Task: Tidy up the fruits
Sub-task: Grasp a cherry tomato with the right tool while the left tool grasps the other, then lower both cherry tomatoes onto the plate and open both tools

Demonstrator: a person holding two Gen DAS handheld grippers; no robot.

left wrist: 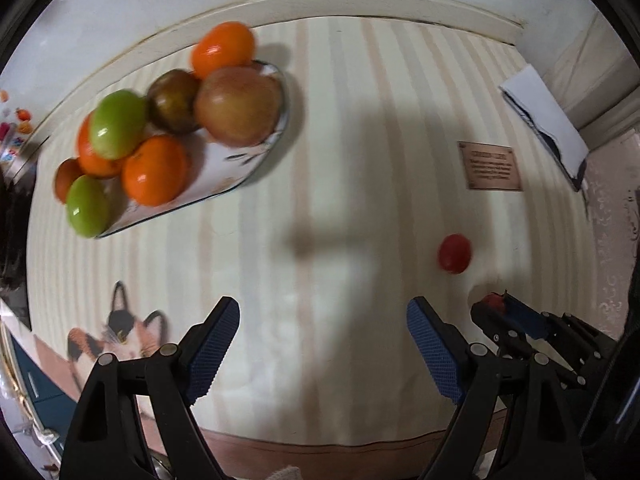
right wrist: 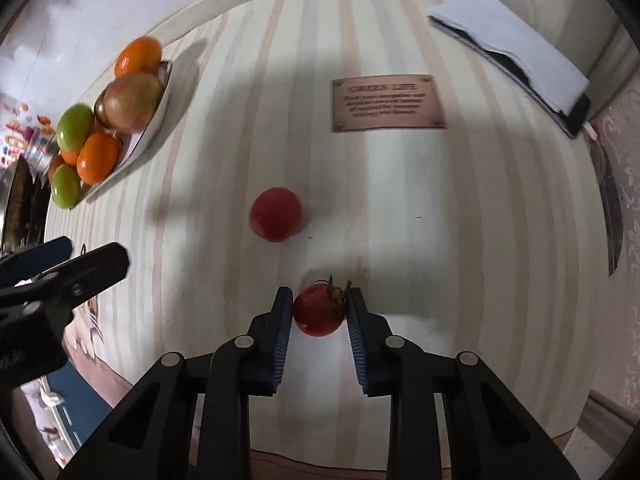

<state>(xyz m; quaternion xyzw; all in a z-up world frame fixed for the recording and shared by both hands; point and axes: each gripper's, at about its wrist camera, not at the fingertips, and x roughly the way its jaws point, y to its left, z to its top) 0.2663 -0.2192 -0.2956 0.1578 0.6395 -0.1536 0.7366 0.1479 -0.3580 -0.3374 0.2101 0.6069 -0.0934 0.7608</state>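
Note:
A white plate (left wrist: 224, 176) at the left holds several oranges, green fruits and a brownish apple (left wrist: 238, 106); it also shows in the right wrist view (right wrist: 154, 126). My left gripper (left wrist: 323, 330) is open and empty above the striped tablecloth. My right gripper (right wrist: 319, 306) is shut on a small red tomato with a stem (right wrist: 319, 311), low over the cloth; it shows at the lower right of the left wrist view (left wrist: 498, 308). A second red tomato (right wrist: 275, 214) lies loose on the cloth ahead of it, also seen in the left wrist view (left wrist: 454, 253).
A brown printed label (right wrist: 388, 103) is on the cloth. A white paper over a dark device (right wrist: 516, 54) lies at the far right corner. A cat picture (left wrist: 120, 332) marks the cloth near the left. The table's front edge is close below.

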